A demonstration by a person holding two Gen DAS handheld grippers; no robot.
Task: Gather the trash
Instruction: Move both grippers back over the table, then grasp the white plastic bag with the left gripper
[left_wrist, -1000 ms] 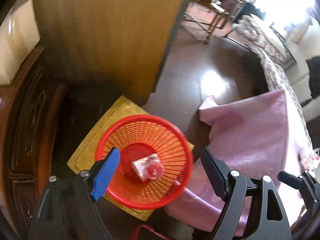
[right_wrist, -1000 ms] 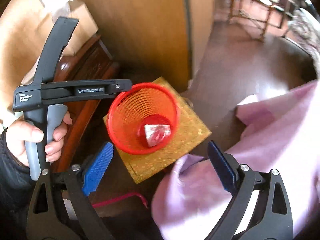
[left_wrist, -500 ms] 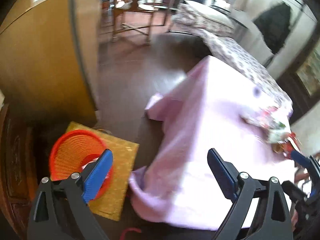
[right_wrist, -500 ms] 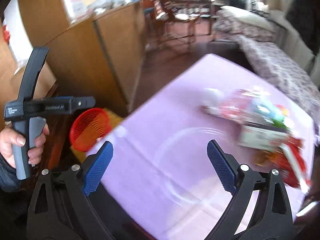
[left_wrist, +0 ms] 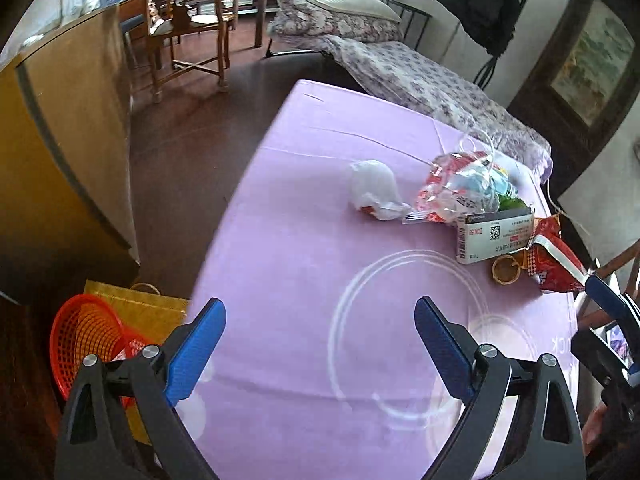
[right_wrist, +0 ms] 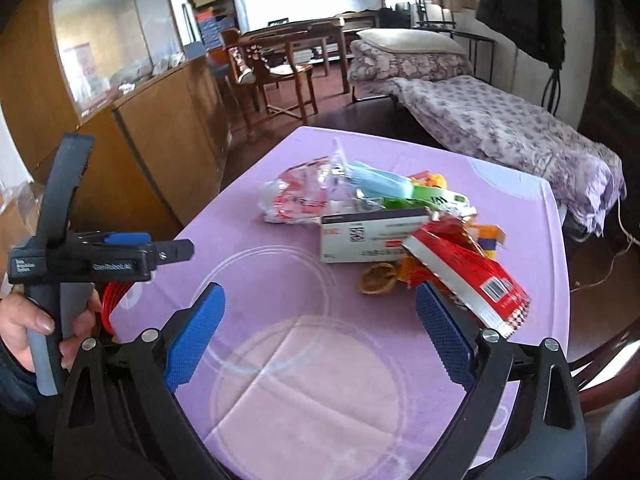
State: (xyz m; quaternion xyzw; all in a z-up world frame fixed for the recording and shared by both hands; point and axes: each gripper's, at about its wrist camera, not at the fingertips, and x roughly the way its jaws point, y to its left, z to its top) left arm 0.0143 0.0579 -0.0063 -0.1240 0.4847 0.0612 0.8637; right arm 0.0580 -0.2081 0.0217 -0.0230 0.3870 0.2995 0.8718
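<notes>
The trash lay heaped toward the far right of the worktop [left_wrist: 288, 264], draped in smooth lilac cloth. A white carton [right_wrist: 370, 238] lay with its long side running left to right; a glossy red packet [right_wrist: 466, 276] slanted toward the near right, partly behind a claw pad. A crumpled white wrapper [left_wrist: 376, 192] sat apart, left. The left claw [left_wrist: 320, 344] and right claw [right_wrist: 320, 336] gaped wide, empty. The ribbed orange basket [left_wrist: 84, 336] on the floor, left, was half hidden.

Bare purple cloth [left_wrist: 288, 280] open ahead of left gripper [left_wrist: 320, 344] and right gripper [right_wrist: 320, 328]. Trash pile [right_wrist: 400, 224] crowding far right; white wad [left_wrist: 374, 190] apart. Red basket [left_wrist: 86, 334] low beside table edge.
</notes>
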